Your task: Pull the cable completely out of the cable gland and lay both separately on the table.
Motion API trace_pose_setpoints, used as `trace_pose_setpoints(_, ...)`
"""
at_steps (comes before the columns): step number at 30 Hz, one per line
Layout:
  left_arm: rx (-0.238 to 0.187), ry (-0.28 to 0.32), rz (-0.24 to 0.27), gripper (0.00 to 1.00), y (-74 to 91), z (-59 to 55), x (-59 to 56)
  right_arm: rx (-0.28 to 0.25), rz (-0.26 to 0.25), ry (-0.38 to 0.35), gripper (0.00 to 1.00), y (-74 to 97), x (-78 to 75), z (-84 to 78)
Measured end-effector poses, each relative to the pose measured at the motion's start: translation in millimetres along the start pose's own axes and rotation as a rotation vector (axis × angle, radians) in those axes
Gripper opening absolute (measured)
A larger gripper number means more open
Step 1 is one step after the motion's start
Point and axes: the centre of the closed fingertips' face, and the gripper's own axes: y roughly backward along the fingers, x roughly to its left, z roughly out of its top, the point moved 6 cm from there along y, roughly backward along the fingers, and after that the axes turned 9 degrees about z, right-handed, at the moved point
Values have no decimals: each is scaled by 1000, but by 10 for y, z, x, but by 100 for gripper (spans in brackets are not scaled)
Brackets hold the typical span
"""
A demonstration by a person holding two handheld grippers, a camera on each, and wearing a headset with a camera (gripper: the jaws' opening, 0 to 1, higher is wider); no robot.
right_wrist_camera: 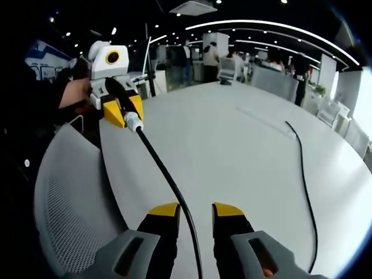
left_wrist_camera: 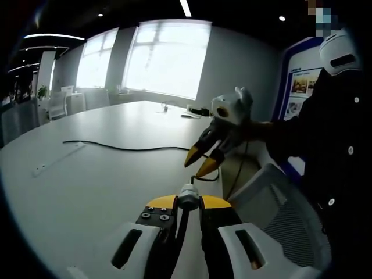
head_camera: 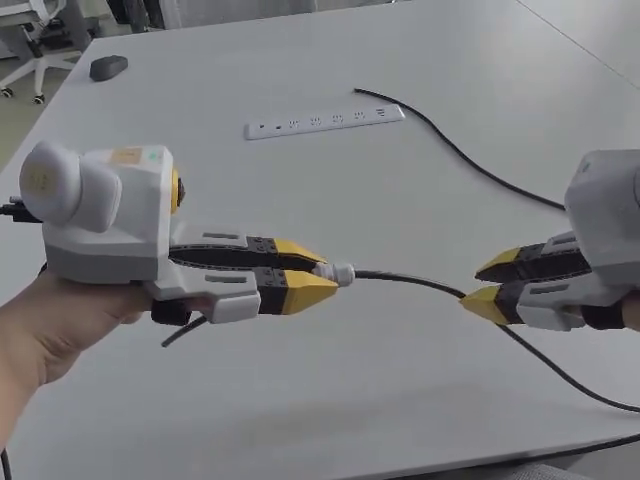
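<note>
Clamping one cable gland (head_camera: 343, 271), left claw (head_camera: 330, 274) faces right claw (head_camera: 474, 285) straddling one cable (head_camera: 405, 279).

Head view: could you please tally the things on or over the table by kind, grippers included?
Grippers: 2, the left gripper and the right gripper
Cables: 2, the held cable and the strip's cable
Gland: 1
Power strip: 1
Mouse: 1
Total: 7
</note>
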Motion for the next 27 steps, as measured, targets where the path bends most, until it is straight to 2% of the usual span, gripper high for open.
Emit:
trace_pose_setpoints(2, 0, 0, 0, 15, 2, 1, 0, -34, 31, 32, 17, -6, 82, 121)
trace_pose_setpoints(4, 1, -1, 1, 15, 5, 1, -1, -75, 84, 87, 17, -18, 189, 262)
trace_pose_setpoints(5, 0, 1, 0, 15, 6, 1, -3, -97, 88, 104, 16, -17, 232, 343)
trace_pose_setpoints(6, -1, -1, 2, 15, 7, 3, -3, -102, 90, 109, 16, -17, 248, 366)
trace_pose_setpoints(7, -1, -1, 2, 15, 8, 4, -3, -113, 123, 165, 16, -33, 330, 451)
trace_pose_setpoints(9, -2, -3, 1, 15, 10, 6, -7, -118, 139, 196, 15, -58, 393, 512)
trace_pose_setpoints(11, -1, -1, 0, 15, 11, 6, -11, -108, 146, 206, 14, -94, 434, 536)
trace_pose_setpoints(12, -3, -3, 0, 15, 11, 11, -15, -102, 160, 239, 14, -129, 467, 557)
trace_pose_setpoints(15, -6, -4, -2, 15, 14, 23, -26, -79, 164, 275, 12, -201, 497, 574)
trace_pose_setpoints(20, -7, -7, -6, 15, 16, 32, -39, -67, 171, 296, 8, -305, 504, 607)
trace_pose_setpoints(27, -8, -9, -8, 15, 28, 38, -55, -60, 180, 305, 1, -329, 507, 612)
